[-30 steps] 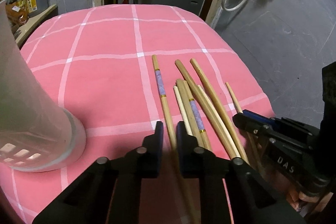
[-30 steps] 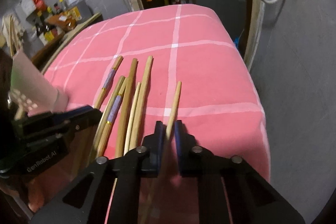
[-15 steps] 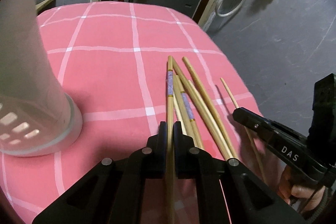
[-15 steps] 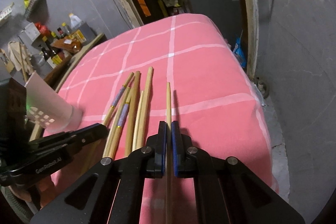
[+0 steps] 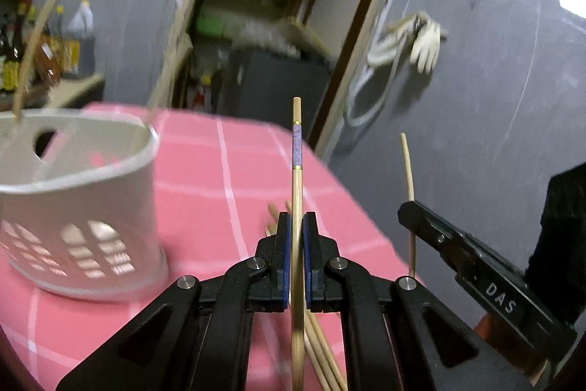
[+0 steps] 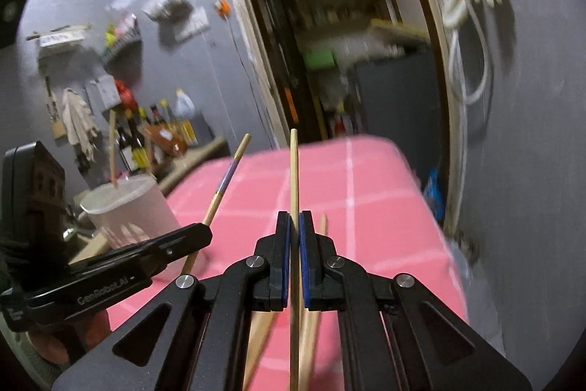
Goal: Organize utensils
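Observation:
My left gripper (image 5: pixel 297 222) is shut on a wooden chopstick with a purple band (image 5: pixel 297 149), held upright above the pink checked table (image 5: pixel 227 178). My right gripper (image 6: pixel 294 220) is shut on a plain thin chopstick (image 6: pixel 293 163), also lifted and pointing up. Each gripper shows in the other's view: the right one (image 5: pixel 406 209) with its stick (image 5: pixel 407 163), the left one (image 6: pixel 205 231) with the banded stick (image 6: pixel 229 174). A white perforated holder (image 5: pixel 80 207) stands left on the table with chopsticks in it (image 5: pixel 33 35). Several chopsticks (image 5: pixel 322 347) lie on the cloth below.
The table's right edge (image 5: pixel 366 218) drops off to a grey floor. A doorway with shelves and a dark cabinet (image 5: pixel 271 76) is behind. Bottles (image 6: pixel 157 131) stand on a side shelf at left. A glove and hose (image 5: pixel 414 43) hang on the wall.
Both grippers have lifted their chopsticks off the cloth and tilted them upward. The holder's open rim has come into the left wrist view.

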{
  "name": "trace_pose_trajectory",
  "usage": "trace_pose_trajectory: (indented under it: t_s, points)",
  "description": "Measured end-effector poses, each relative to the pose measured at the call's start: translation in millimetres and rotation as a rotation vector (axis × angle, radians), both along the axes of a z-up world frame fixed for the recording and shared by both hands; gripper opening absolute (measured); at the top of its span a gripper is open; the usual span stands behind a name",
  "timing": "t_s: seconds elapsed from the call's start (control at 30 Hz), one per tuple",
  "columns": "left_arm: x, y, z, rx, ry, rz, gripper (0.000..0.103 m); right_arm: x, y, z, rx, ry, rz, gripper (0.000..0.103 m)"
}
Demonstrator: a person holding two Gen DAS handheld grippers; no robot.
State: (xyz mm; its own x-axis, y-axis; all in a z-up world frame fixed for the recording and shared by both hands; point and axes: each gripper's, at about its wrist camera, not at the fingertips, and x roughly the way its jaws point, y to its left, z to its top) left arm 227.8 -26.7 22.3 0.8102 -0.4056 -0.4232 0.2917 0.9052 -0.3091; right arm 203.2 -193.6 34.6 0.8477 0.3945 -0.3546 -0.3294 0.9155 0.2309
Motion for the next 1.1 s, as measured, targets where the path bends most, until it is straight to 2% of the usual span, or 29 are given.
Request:
trace_pose_trajectory:
  t_s: [0.1, 0.2, 0.33, 0.5, 0.73, 0.9, 1.1]
  points:
    - [-9, 7, 11, -0.029, -0.079, 0.036, 0.004, -6, 10, 15, 0.011, -0.083, 0.012, 0.003]
    - [-22, 20, 26, -0.047, -0.161, 0.074, 0.004, -7, 20, 27, 0.027, -0.129, 0.030, 0.003]
    - [-38, 33, 44, -0.031, -0.275, 0.118, 0.004, -9, 32, 43, 0.057, -0.180, 0.061, 0.003]
    - [-44, 56, 63, -0.023, -0.356, 0.166, 0.004, -10, 58, 59, 0.076, -0.249, 0.096, 0.003]
    - [-45, 100, 78, -0.031, -0.419, 0.235, 0.004, -3, 97, 74, 0.111, -0.320, 0.162, 0.003]
    - [-38, 147, 89, -0.080, -0.444, 0.304, 0.004, 13, 120, 85, 0.193, -0.366, 0.222, 0.003]
    - [-33, 194, 92, -0.119, -0.477, 0.420, 0.004, 28, 148, 84, 0.203, -0.418, 0.239, 0.003]
